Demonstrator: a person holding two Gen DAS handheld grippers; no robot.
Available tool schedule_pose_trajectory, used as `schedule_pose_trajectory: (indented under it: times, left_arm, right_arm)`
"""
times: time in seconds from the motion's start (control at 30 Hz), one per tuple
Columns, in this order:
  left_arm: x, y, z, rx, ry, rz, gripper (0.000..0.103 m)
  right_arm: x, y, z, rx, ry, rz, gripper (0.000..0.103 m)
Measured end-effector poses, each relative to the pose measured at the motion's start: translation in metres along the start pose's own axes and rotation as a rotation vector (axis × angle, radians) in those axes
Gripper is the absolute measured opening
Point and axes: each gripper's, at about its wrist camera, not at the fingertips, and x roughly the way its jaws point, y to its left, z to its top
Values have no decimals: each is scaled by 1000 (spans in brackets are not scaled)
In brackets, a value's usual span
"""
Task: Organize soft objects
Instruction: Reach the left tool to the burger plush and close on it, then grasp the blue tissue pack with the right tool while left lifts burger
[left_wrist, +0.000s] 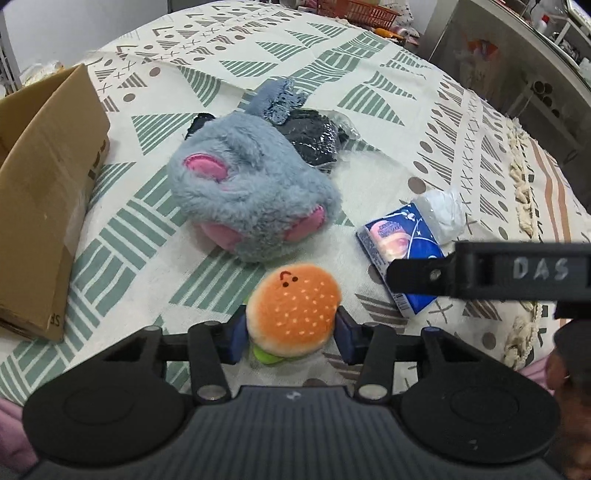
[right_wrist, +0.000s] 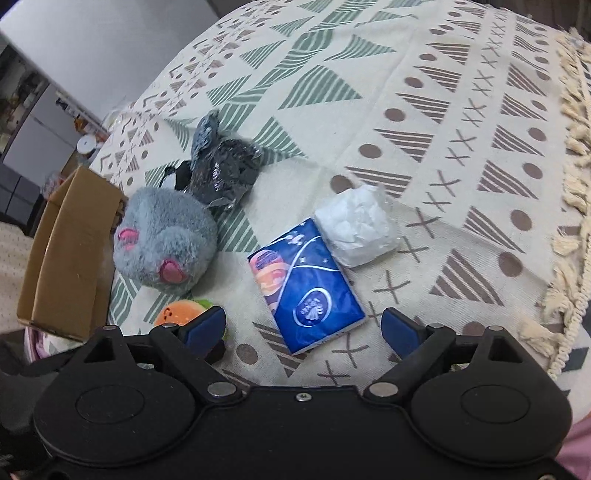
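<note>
A small burger plush (left_wrist: 293, 314) with an orange bun sits between the blue pads of my left gripper (left_wrist: 291, 334), which touch both its sides. It shows at the lower left in the right wrist view as the burger plush (right_wrist: 181, 310). My right gripper (right_wrist: 303, 328) stands open just over the near end of a blue tissue pack (right_wrist: 306, 284), holding nothing. One of its black fingers (left_wrist: 480, 273) crosses the left wrist view above the tissue pack (left_wrist: 399, 243). A fluffy grey plush (left_wrist: 251, 192) with pink patches lies behind the burger.
An open cardboard box (left_wrist: 44, 184) stands at the left. Behind the grey plush lie a black item wrapped in plastic (left_wrist: 314, 140) and a blue-grey cloth (left_wrist: 280, 99). A white soft bag (right_wrist: 358, 225) touches the tissue pack. The patterned cloth's tasselled edge (right_wrist: 569, 206) runs along the right.
</note>
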Motion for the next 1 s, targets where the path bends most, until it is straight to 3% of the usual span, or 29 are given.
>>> schedule_pose_trajectory:
  times: [0.23,0.27,0.33,0.37,0.53,1.0]
  left_arm:
    - [-10,9,-2,-41,3,14,47]
    - [-12,10,-2,-43,2,16,47]
    - [-19,11,-2,-54,1,14,47]
    - [-23,12,-2,-58,-3,12,47]
    - [-47,16,2,-57,-35,27,47]
    - [-110,37,5,-74,-147,4,47]
  right_arm:
    - [9,6,-2,-49,3,-61,83]
    - [11,9,-2,-63,0,-71,80]
    - [13,16,-4,-107,-2,-101,58]
    - [13,18,-5,-123,1,-112,55]
    - [1,19,-9,-115,-8,-97,54]
    - [-57,33,-16,-42,-172,-95,54]
